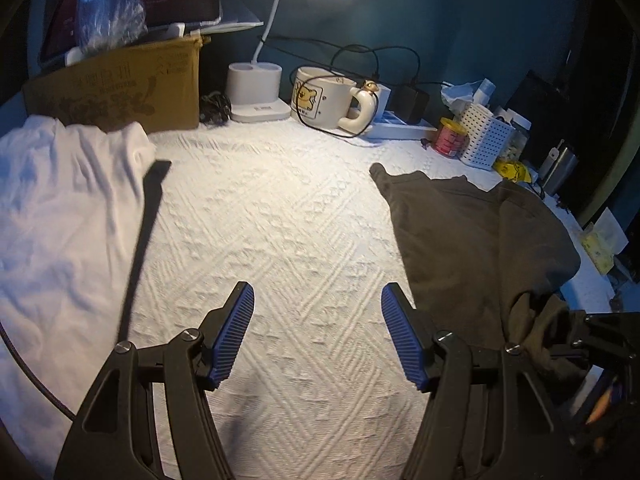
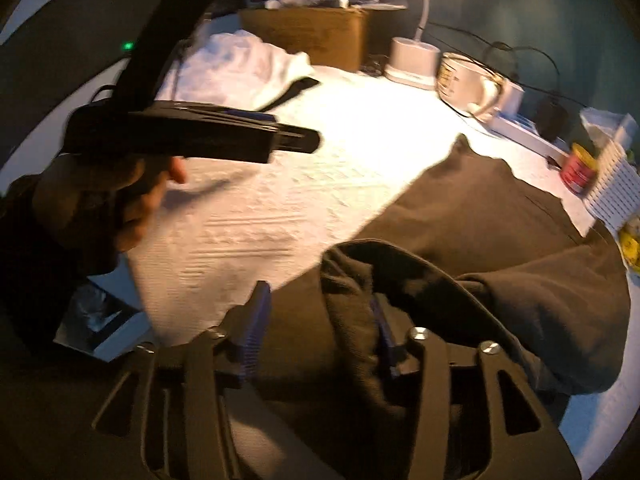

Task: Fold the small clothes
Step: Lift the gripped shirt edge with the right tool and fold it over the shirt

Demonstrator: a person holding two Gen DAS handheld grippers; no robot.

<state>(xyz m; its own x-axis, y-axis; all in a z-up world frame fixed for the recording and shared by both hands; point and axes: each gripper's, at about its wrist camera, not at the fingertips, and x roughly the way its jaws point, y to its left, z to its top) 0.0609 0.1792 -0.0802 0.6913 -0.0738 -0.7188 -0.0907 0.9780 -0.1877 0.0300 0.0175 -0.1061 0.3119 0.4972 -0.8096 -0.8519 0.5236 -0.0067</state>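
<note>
— Left wrist view: what did the left gripper (image 1: 318, 332) do?
— Hovered, fingers apart, above the white quilted cover (image 1: 280, 216).
— The right gripper (image 2: 316, 332)?
— Fingers apart, dark olive garment (image 2: 500, 248) draped over one, by the mug (image 1: 320, 98).

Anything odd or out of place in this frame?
Yes: a fold of the dark garment is draped over one finger of the right tool, hiding it. A black cable also trails across the mug.
</note>
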